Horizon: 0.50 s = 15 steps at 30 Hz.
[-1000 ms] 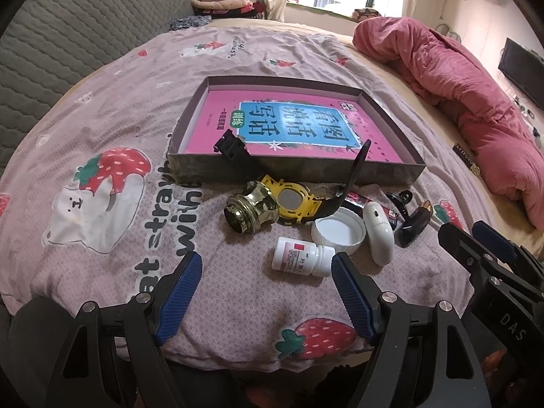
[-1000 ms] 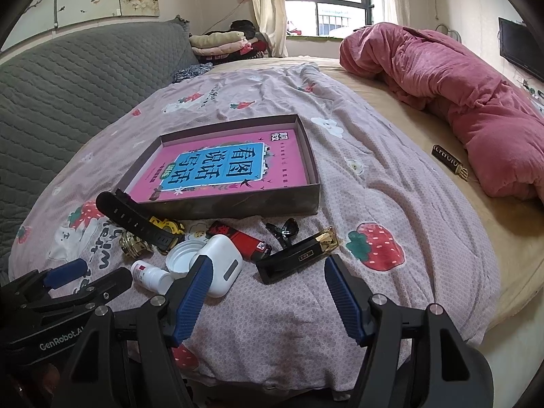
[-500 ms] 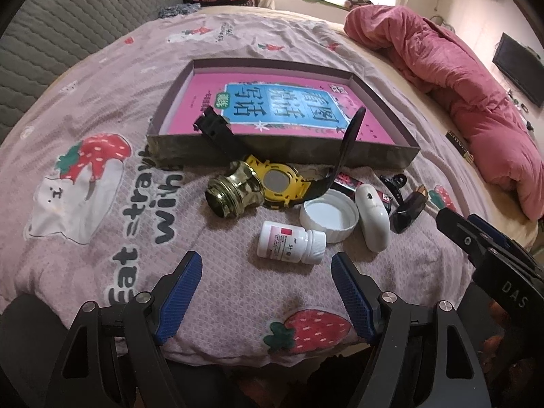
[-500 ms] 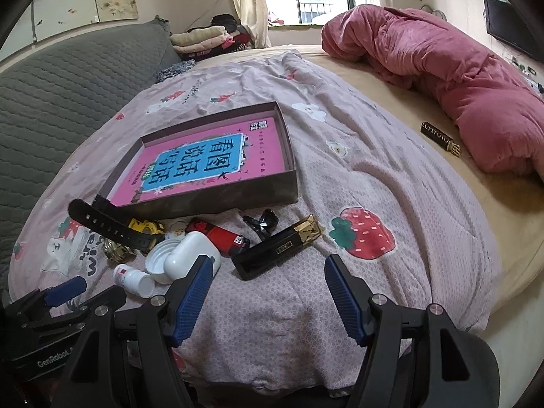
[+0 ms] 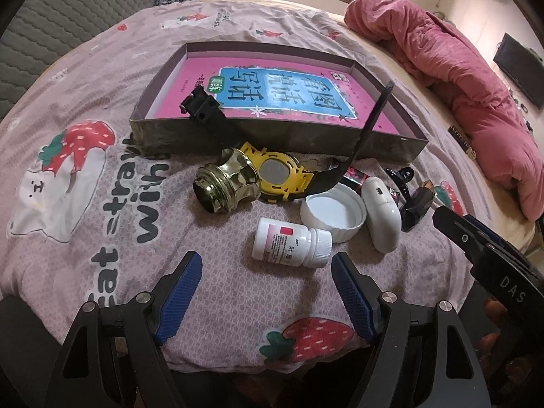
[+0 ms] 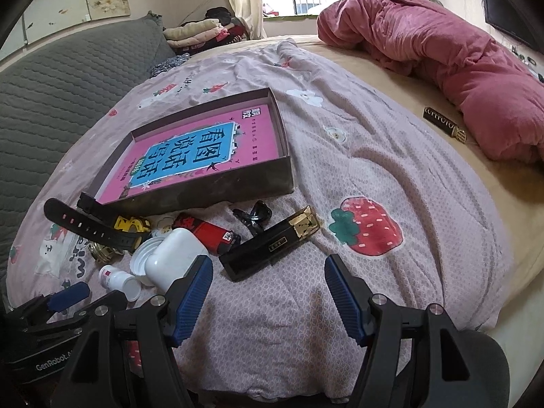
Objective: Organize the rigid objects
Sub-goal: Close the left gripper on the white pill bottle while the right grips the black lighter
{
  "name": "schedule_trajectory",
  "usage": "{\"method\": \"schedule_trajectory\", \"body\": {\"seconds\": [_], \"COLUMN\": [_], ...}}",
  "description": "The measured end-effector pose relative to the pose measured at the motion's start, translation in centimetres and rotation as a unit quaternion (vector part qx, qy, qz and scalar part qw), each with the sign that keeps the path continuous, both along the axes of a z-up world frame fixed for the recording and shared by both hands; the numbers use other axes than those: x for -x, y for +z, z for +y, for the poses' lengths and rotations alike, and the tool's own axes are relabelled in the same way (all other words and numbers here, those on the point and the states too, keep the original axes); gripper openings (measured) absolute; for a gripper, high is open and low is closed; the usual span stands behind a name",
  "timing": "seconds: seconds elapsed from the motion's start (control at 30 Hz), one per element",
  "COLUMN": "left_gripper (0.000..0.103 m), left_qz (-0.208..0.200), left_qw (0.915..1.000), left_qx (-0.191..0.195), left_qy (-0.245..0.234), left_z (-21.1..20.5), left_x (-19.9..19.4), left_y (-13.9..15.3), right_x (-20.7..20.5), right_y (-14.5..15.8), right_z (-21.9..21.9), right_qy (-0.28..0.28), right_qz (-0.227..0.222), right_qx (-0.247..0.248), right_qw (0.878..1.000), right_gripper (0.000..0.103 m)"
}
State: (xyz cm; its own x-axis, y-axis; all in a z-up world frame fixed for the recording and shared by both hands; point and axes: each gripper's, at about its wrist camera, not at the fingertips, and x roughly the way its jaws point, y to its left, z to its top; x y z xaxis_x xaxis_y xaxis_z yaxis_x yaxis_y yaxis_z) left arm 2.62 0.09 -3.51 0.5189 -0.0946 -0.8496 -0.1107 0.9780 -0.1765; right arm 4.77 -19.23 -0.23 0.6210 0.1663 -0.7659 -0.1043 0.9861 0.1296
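Bedspread (image 5: 102, 183) with strawberry print is seen covering the bed; a cluster of small rigid items is laid on it in front of a shallow dark box (image 5: 272, 136). A pink book (image 5: 285, 91) is held flat inside the box.

Left gripper (image 5: 267, 268) is held wide open, nothing between its blue pads, just short of a white pill bottle (image 5: 292, 243) lying on its side. Touching the bottle's cap end, a white lid (image 5: 335, 212) is set open side up. A white earbud case (image 5: 380, 217) is leaned against the lid's right edge. Behind these, a brass knob (image 5: 226, 183) is placed beside a yellow watch (image 5: 280, 176), whose black straps are raised against the box wall.

Right gripper (image 6: 268, 272) is likewise spread open and empty, poised above the bedspread near a black and gold case (image 6: 272, 243). A red lighter (image 6: 207, 231) is noted between the earbud case and the black case, and a black hair clip (image 6: 255, 216) just behind them. A second dark case (image 6: 443, 124) is seen well apart, beside a pink duvet (image 6: 442, 54). Folded clothes (image 6: 200, 30) are stacked near the window.
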Motion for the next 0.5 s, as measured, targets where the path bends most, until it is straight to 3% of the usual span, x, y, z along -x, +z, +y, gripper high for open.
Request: {"method": "schedule_trajectory", "body": {"seconds": [0.23, 0.5], "left_gripper": [0.079, 0.059], "left_qz": [0.008, 0.003], "left_qw": [1.0000, 0.9999], "left_qx": [0.006, 0.010], "left_qy": [0.001, -0.007], "left_z": [0.1, -0.1], "left_x": [-0.7, -1.6], "left_y": [-0.8, -0.9], "right_x": [-1.3, -3.2], "right_y": [-0.6, -1.7], "right_z": [-0.7, -1.0], "right_qy": [-0.024, -0.063], "right_qz": [0.006, 0.043], "right_qx": [-0.011, -0.055], "right_qw": [1.000, 0.996], "right_gripper": [0.068, 0.068]}}
